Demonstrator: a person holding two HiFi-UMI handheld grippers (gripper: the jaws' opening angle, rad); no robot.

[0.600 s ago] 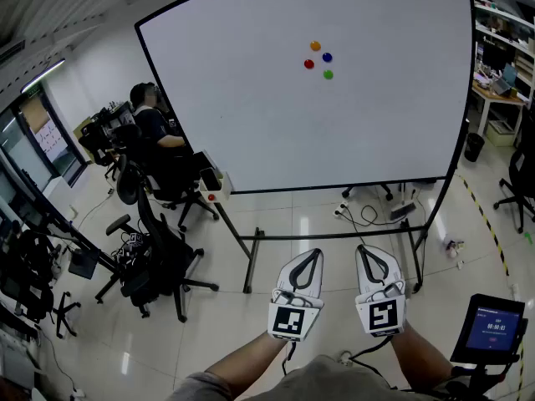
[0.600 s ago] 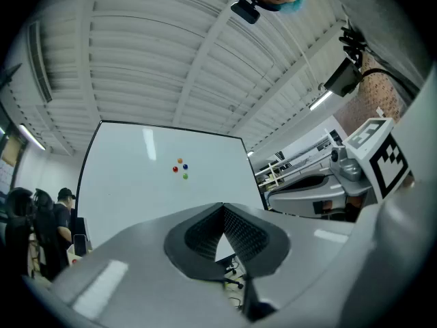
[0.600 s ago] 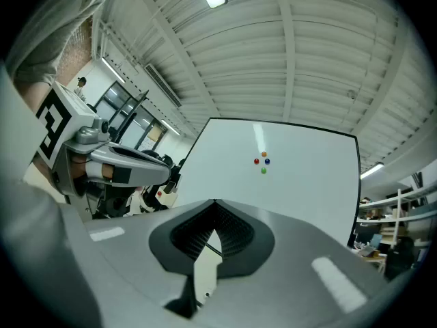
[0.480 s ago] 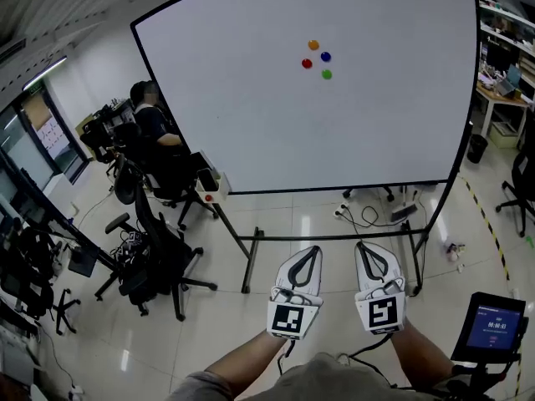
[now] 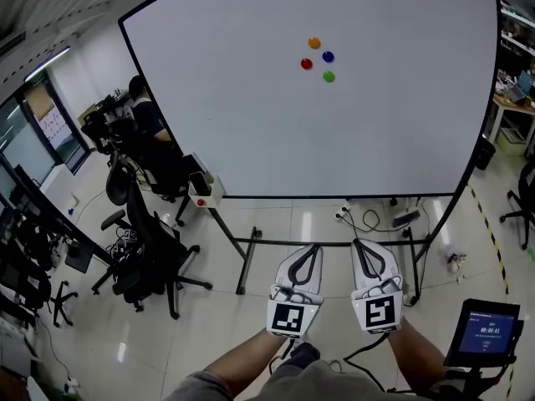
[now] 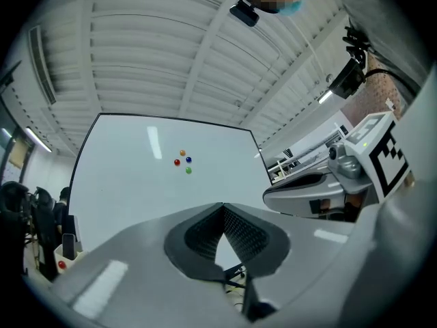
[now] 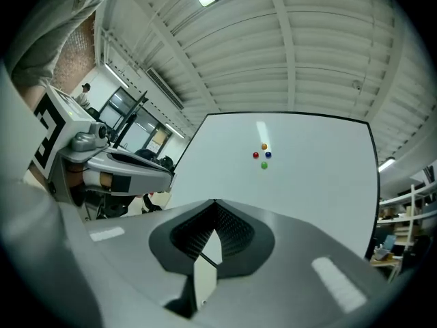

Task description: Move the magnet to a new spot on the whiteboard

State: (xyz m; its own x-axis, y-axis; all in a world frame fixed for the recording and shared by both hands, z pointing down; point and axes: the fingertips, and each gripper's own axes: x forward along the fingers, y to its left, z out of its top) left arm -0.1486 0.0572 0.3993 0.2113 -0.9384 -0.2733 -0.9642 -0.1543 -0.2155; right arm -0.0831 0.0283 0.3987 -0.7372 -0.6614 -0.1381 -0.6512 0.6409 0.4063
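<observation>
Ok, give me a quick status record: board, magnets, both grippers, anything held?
whiteboard: upright on a floor stand, ahead of the person
magnets: one cluster on the board; orange magnet top, red magnet left, blue magnet right, green magnet lowest
left gripper: fingers together, empty, well short of the board
right gripper: fingers together, empty, well short of the board
task state: no magnet gripped yet

The left gripper (image 5: 313, 249) and right gripper (image 5: 359, 243) were held out side by side, near the person, both jaws pressed together, tilted slightly upward
</observation>
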